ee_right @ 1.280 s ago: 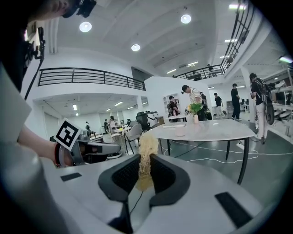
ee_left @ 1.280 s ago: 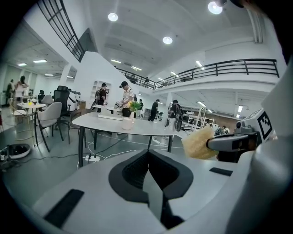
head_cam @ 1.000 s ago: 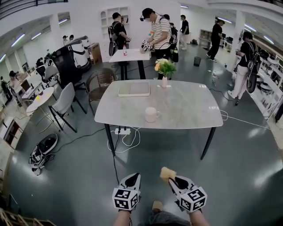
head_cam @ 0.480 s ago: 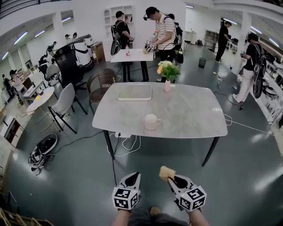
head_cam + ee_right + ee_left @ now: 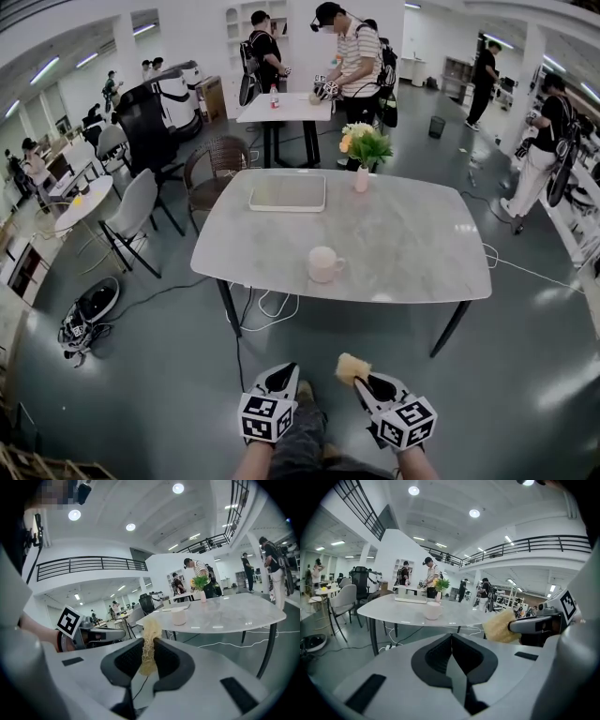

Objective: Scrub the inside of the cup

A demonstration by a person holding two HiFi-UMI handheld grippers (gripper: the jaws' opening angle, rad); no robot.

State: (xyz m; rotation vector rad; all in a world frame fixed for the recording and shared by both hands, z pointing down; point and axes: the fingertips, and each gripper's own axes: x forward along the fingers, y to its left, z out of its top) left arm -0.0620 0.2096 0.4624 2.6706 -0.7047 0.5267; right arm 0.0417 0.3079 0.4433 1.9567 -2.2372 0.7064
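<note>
Well ahead, the pale cup (image 5: 324, 263) stands upright near the front edge of the grey table (image 5: 412, 239), apart from both grippers. Nearer the person, the right gripper (image 5: 367, 382) clamps a yellow sponge (image 5: 352, 367); the left gripper (image 5: 279, 378) has its jaws pressed together, empty.

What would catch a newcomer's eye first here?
Two hand-held tools with marker cubes fill the head view's bottom: the left tool shut and empty, the right tool pinching a yellow sponge. Ahead, a pale cup stands near the front edge of a grey marble table.
</note>
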